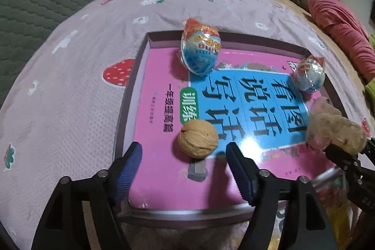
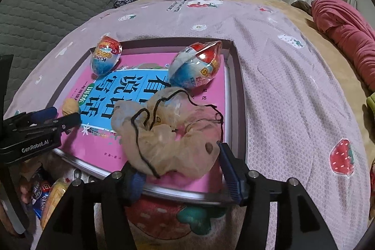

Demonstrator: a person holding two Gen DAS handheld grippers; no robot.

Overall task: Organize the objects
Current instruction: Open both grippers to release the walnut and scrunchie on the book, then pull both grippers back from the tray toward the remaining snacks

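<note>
Both the left gripper point(image 1: 184, 154) and right gripper point(image 2: 178, 161) are matte black with ribbed blue pads, silver screws; white lettering, seemingly "GenRobot.AI", marks one body.

— What's in the tray point(image 1: 152, 39)?
— One tray, with one pink book point(image 1: 159, 109) lying in it.
— And on the book?
— Two wrapped toy eggs, the left egg point(image 1: 200, 48) and the right egg point(image 1: 309, 77). One walnut point(image 1: 198, 138). One beige scrunchie point(image 2: 168, 139).
— Grippers?
— Two: left gripper point(image 1: 184, 161), right gripper point(image 2: 180, 168)
</note>
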